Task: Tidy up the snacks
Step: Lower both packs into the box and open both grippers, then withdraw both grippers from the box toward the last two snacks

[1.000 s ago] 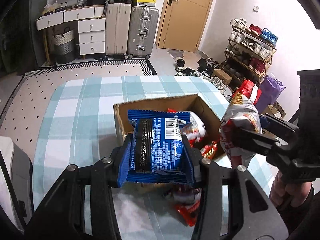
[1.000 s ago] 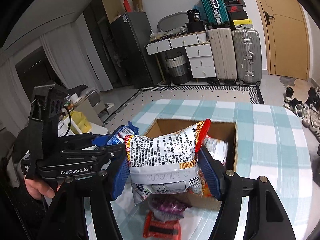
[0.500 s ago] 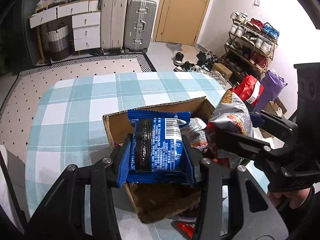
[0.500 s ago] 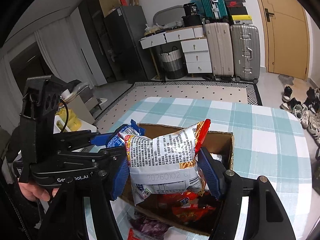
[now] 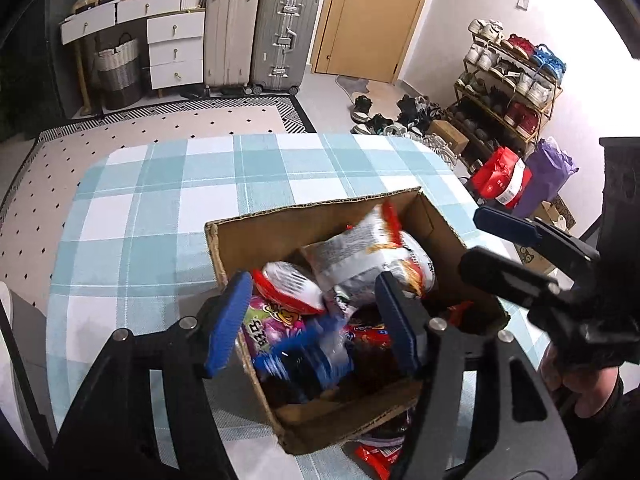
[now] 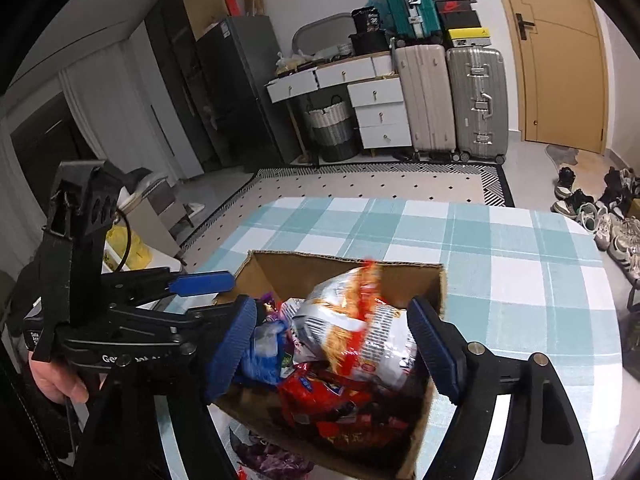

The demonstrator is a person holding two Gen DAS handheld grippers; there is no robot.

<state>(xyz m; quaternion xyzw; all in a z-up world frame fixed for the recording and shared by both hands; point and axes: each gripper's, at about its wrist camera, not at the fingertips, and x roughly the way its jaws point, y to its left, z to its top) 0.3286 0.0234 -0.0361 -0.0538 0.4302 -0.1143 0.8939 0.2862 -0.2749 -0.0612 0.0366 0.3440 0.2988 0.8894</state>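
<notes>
An open cardboard box (image 5: 312, 208) sits on the checked table (image 5: 160, 200), holding several snack packets. My left gripper (image 5: 312, 292) hovers over the box's near side, jaws opening. A blurred blue biscuit packet (image 5: 304, 356) is loose below its pads, dropping among the snacks. My right gripper (image 6: 332, 312) is over the box too, jaws opening. The silver-and-red chip bag (image 6: 352, 328) is blurred and free of its pads, lying in the box (image 6: 344, 260). Each gripper shows in the other's view: the right gripper (image 5: 474, 238) and the left gripper (image 6: 208, 300).
A red packet (image 5: 376, 460) and a purple packet (image 6: 272, 460) lie on the cloth in front of the box. A hand (image 6: 56, 380) holds the left gripper. Suitcases (image 5: 284, 40), drawers and a shoe rack (image 5: 508, 80) stand beyond the table.
Both grippers moved forward and down over the box. The left let go of the blue biscuit packet and the right let go of the chip bag; both packets dropped into the box.
</notes>
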